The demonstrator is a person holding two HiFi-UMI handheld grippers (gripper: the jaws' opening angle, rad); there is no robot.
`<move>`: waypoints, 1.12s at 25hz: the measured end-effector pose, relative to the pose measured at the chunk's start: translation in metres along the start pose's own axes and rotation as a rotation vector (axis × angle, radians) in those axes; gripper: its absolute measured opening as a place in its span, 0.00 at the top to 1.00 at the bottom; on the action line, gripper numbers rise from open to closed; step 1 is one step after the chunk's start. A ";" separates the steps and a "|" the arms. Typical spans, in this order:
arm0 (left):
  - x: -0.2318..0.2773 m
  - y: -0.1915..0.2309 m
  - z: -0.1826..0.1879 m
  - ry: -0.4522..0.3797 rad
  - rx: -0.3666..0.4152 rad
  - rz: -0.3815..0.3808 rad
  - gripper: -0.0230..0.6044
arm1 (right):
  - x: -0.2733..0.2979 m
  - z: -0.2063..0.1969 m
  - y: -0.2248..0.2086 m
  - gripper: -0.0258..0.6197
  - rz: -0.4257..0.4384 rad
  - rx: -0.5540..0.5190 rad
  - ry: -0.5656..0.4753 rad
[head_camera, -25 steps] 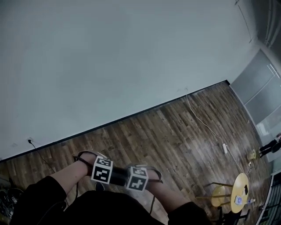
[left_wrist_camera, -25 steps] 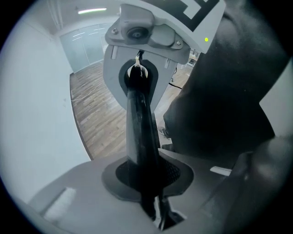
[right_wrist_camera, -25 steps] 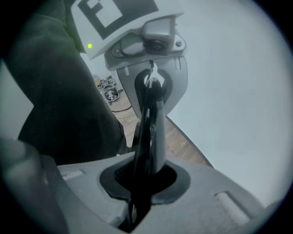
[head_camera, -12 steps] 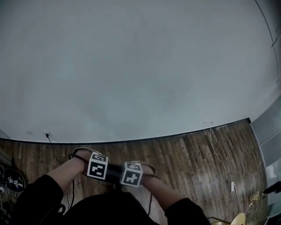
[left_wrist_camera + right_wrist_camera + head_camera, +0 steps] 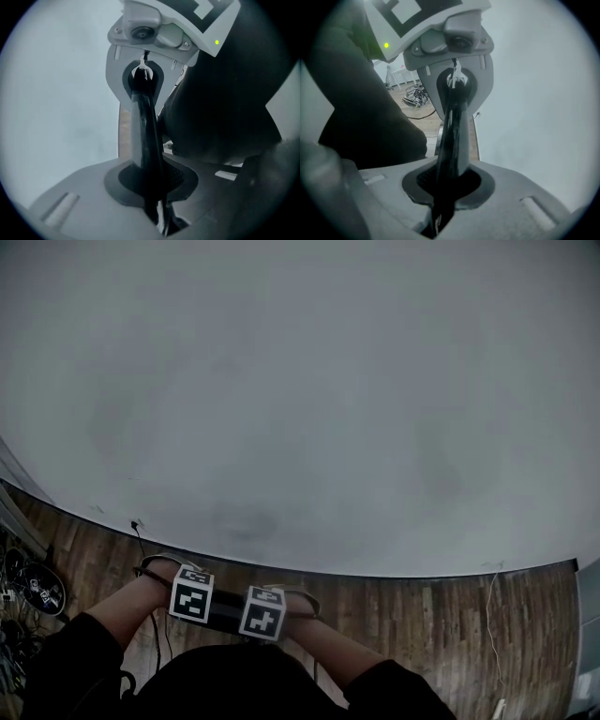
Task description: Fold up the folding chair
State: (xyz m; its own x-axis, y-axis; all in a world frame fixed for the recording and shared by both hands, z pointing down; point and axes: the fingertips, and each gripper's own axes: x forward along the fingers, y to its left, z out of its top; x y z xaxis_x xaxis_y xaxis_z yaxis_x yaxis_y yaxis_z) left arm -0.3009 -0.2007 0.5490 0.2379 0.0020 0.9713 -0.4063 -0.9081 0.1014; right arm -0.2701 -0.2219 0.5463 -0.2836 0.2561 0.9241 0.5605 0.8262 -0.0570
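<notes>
Shows left hand-held gripper (image 5: 142, 82) and right hand-held gripper (image 5: 456, 80) closed, empty, no chair in sight; likely stiff, hinged, best gripped by seat edge.

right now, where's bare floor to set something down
Bare wood floor lies between the person's right sleeve and the white cable at the right. The left edge is crowded: dark gear and a black cable from the wall.

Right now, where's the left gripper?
Head view, bottom, left of centre: the left gripper sits close beside the right gripper, over the wood floor near the wall.
</notes>
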 end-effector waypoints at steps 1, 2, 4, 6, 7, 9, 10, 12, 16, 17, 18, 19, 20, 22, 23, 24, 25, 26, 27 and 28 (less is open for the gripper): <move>-0.001 0.008 -0.004 0.002 -0.026 0.002 0.87 | 0.001 0.002 -0.009 0.88 0.010 -0.016 -0.003; -0.003 0.015 -0.008 0.004 -0.050 0.006 0.87 | 0.002 0.005 -0.018 0.88 0.017 -0.032 -0.005; -0.007 0.031 -0.018 0.007 -0.089 0.016 0.88 | 0.005 0.013 -0.036 0.88 0.023 -0.056 -0.006; -0.007 0.042 -0.026 0.007 -0.111 0.020 0.87 | 0.008 0.017 -0.049 0.89 0.024 -0.070 0.001; -0.007 0.045 -0.027 0.005 -0.118 0.021 0.87 | 0.010 0.017 -0.053 0.89 0.024 -0.075 0.006; -0.007 0.051 -0.030 0.001 -0.126 0.026 0.87 | 0.011 0.018 -0.061 0.89 0.023 -0.084 0.016; -0.006 0.055 -0.032 -0.001 -0.127 0.029 0.87 | 0.013 0.019 -0.065 0.89 0.023 -0.085 0.020; -0.006 0.063 -0.037 -0.003 -0.126 0.030 0.87 | 0.016 0.021 -0.074 0.89 0.023 -0.081 0.027; -0.003 0.079 -0.044 -0.008 -0.107 0.021 0.87 | 0.020 0.021 -0.088 0.89 0.022 -0.056 0.042; -0.002 0.083 -0.044 -0.008 -0.102 0.018 0.87 | 0.021 0.020 -0.093 0.89 0.021 -0.049 0.045; -0.001 0.088 -0.044 -0.009 -0.098 0.016 0.87 | 0.022 0.019 -0.097 0.89 0.021 -0.044 0.048; 0.000 0.092 -0.045 -0.010 -0.094 0.015 0.87 | 0.023 0.019 -0.100 0.89 0.020 -0.039 0.051; 0.001 0.095 -0.046 -0.011 -0.091 0.014 0.87 | 0.024 0.018 -0.103 0.89 0.020 -0.036 0.052; 0.002 0.099 -0.048 -0.014 -0.090 0.012 0.87 | 0.026 0.019 -0.107 0.88 0.019 -0.029 0.050; 0.002 0.100 -0.049 -0.013 -0.089 0.011 0.87 | 0.026 0.019 -0.108 0.88 0.018 -0.027 0.048; 0.001 0.101 -0.049 -0.012 -0.087 0.010 0.87 | 0.026 0.020 -0.109 0.88 0.019 -0.026 0.046; 0.001 0.101 -0.051 -0.011 -0.085 0.008 0.87 | 0.027 0.022 -0.109 0.88 0.019 -0.025 0.043; 0.002 0.102 -0.053 -0.013 -0.083 0.007 0.87 | 0.028 0.024 -0.110 0.88 0.019 -0.024 0.040; 0.002 0.103 -0.056 -0.016 -0.082 0.006 0.87 | 0.030 0.026 -0.112 0.88 0.017 -0.023 0.038; 0.002 0.105 -0.058 -0.022 -0.083 0.006 0.86 | 0.031 0.027 -0.114 0.88 0.017 -0.022 0.038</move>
State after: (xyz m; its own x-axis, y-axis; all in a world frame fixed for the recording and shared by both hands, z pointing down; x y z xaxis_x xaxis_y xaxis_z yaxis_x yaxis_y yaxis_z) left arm -0.3939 -0.2720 0.5739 0.2538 -0.0137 0.9672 -0.4790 -0.8704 0.1134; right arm -0.3635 -0.2949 0.5709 -0.2448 0.2504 0.9367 0.5822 0.8105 -0.0645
